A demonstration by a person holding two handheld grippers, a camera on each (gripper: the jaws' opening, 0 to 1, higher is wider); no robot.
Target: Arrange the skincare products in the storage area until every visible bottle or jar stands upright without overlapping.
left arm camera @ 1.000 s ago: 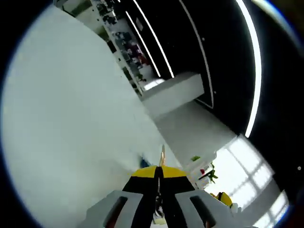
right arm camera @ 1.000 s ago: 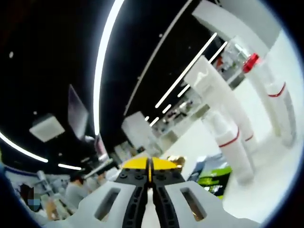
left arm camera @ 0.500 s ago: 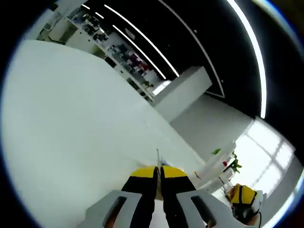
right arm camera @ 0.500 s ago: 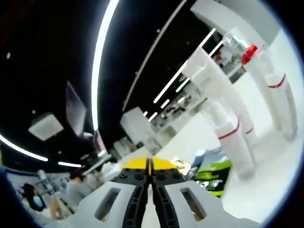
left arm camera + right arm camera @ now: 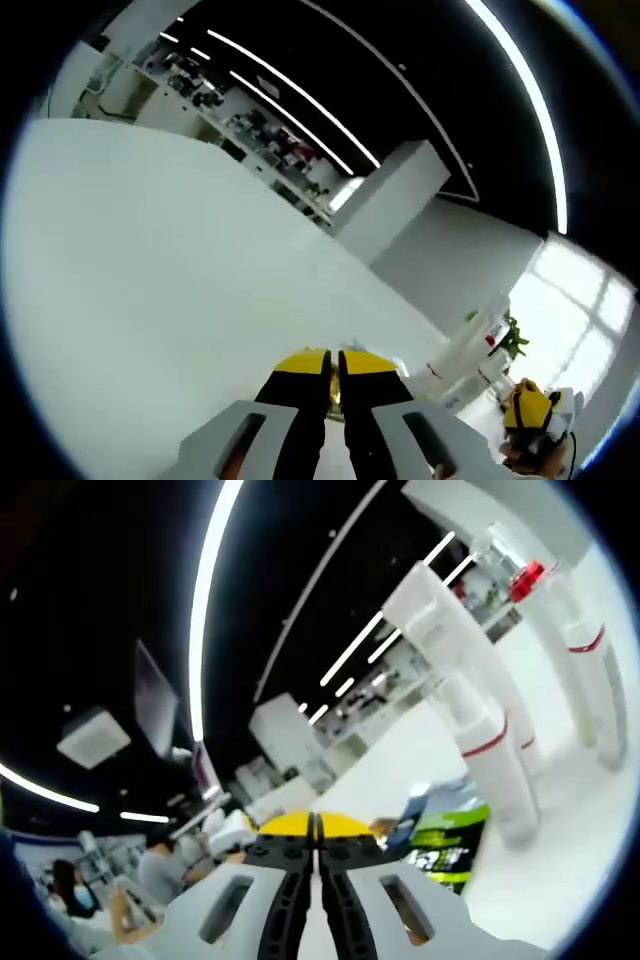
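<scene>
In the right gripper view, white skincare bottles stand upright on a white surface at the right: a tall white tube point(image 5: 445, 620), a bottle with a red band point(image 5: 497, 770) in front of it, and a slim bottle with a red cap point(image 5: 565, 630) behind. My right gripper point(image 5: 315, 825) is shut with nothing in it. It sits left of the bottles and apart from them. In the left gripper view, my left gripper point(image 5: 333, 362) has its yellow-tipped jaws drawn to a narrow slit. It points over a bare white surface point(image 5: 160, 260). Small white bottles point(image 5: 470, 345) show far off at the lower right.
A green and black box point(image 5: 445, 845) lies beside the banded bottle. People sit at desks point(image 5: 160, 865) low on the left. A yellow and black object point(image 5: 528, 408) shows past the small bottles. Shelving point(image 5: 260, 135) and a white block point(image 5: 400, 195) stand far behind, under a dark ceiling.
The left gripper view has swung, so more of the shelving and ceiling shows and the far bottles sit lower right. The right gripper view has barely shifted. Both grippers stay shut.
</scene>
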